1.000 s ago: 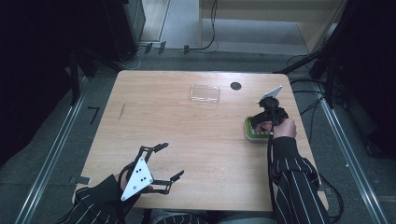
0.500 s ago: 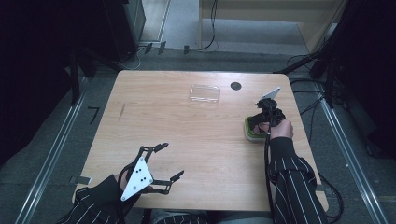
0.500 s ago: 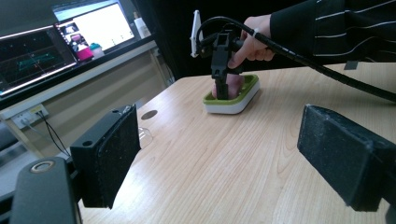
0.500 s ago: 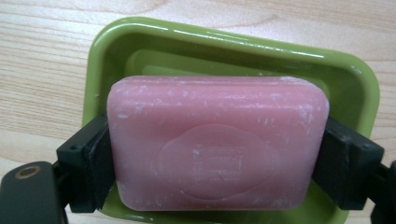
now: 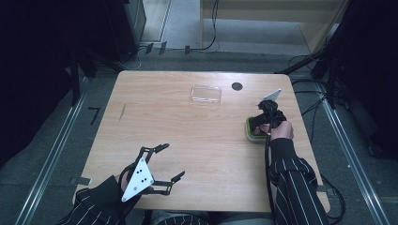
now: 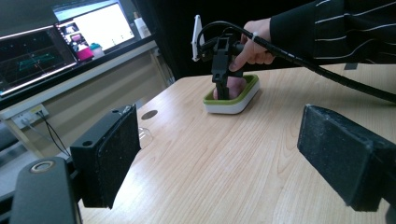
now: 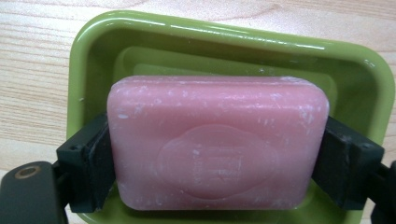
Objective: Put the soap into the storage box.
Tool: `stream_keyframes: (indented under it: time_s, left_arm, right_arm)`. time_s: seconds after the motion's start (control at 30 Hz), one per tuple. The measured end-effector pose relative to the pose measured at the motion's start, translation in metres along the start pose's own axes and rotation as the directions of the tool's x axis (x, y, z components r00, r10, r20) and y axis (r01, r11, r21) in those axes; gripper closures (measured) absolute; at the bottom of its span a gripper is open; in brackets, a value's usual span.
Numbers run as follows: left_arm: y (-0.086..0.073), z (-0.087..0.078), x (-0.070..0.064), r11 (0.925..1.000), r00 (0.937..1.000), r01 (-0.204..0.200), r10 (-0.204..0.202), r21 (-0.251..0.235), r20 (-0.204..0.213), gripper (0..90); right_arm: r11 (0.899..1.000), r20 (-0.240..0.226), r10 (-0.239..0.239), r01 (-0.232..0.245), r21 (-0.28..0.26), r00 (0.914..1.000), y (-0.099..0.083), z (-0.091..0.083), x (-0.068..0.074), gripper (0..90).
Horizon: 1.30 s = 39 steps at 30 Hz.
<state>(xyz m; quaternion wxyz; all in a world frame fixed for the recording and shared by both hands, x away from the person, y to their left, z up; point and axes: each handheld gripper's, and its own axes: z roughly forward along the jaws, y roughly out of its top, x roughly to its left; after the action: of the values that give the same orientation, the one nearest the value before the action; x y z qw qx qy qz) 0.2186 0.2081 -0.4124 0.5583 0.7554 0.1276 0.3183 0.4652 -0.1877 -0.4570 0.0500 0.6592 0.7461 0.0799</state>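
Evenly lit pale wooden table [image 5: 187, 136] seen from above, dark surrounding room, soft faint shadows, mildly grainy high view, lit monitor screens [image 6: 70, 37] glowing in the background, close-up pink soap [image 7: 217, 140] sharp, bright glare streaks along the green dish rim [image 7: 243, 35].

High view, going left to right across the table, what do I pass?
Left tool → clear plastic lid → black round spot → green soap dish with the right tool over it.

My left gripper [image 6: 224, 163] sat wide open over bare table [image 6: 243, 158]. Upper centre, my right gripper [image 6: 223, 70] reached down into green-rimmed dish [image 6: 233, 100]. Monitors [image 6: 60, 42] upper left.
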Motion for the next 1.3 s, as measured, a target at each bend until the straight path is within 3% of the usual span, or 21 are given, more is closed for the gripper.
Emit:
stream_keyframes:
  time_s: [0.4, 0.7, 0.93, 1.3]
  left_arm:
    - [0.000, 0.000, 0.000, 1.0000, 1.0000, -0.001, 0.001, 0.001, 0.002, 13.6]
    - [0.000, 0.001, 0.000, 1.0000, 1.0000, -0.001, 0.001, 0.001, 0.000, 13.5]
    - [-0.001, 0.001, 0.001, 1.0000, 1.0000, 0.000, 0.000, 0.010, -0.001, 13.5]
    - [0.000, -0.001, 0.000, 1.0000, 1.0000, 0.001, -0.001, 0.001, -0.001, 13.6]
  right_arm:
    - [1.000, -0.006, 0.008, -0.008, 0.000, 1.0000, 0.000, 0.002, 0.001, 13.5]
    - [1.000, 0.015, -0.014, 0.014, -0.013, 0.9998, 0.000, -0.001, 0.002, 12.9]
    - [0.998, 0.010, -0.039, 0.039, -0.049, 0.9992, -0.001, -0.009, 0.001, 4.1]
    - [0.995, -0.008, -0.077, 0.076, -0.071, 0.9970, -0.014, -0.028, 0.006, 0.0]
